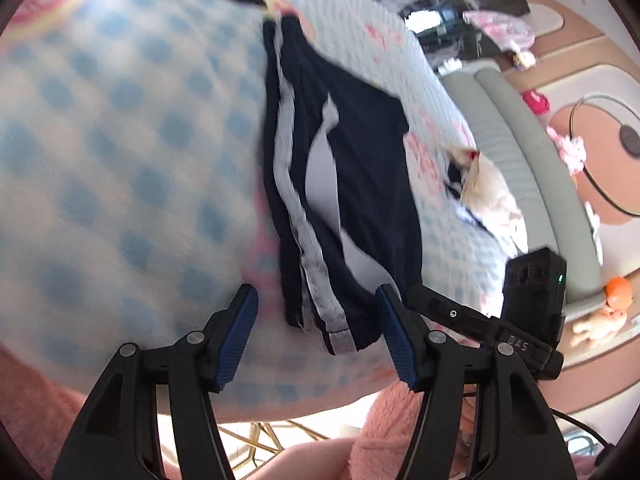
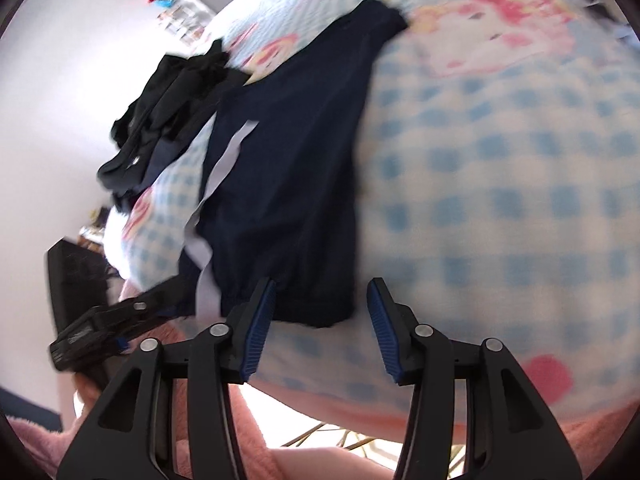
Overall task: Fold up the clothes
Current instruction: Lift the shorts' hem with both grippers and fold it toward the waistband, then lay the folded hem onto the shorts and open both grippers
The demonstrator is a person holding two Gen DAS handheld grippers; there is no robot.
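A pair of dark navy track pants (image 1: pixel 352 184) with white side stripes lies lengthwise on a blue-and-white checked bedspread (image 1: pixel 120 152). My left gripper (image 1: pixel 316 300) is open just above the cuffed leg ends, which lie between its blue pads without being pinched. In the right wrist view the same pants (image 2: pixel 288 184) stretch away from me, and my right gripper (image 2: pixel 322 292) is open over the near hem. The other gripper (image 2: pixel 100 328) shows at the left edge there, and the right one (image 1: pixel 480 320) shows in the left wrist view.
A heap of black clothes (image 2: pixel 172 96) sits further up the bed at the left. A grey padded bed edge (image 1: pixel 520 152) runs on the right, with toys (image 1: pixel 600 320) on the floor beyond. A pink fluffy sleeve (image 2: pixel 240 432) is below both grippers.
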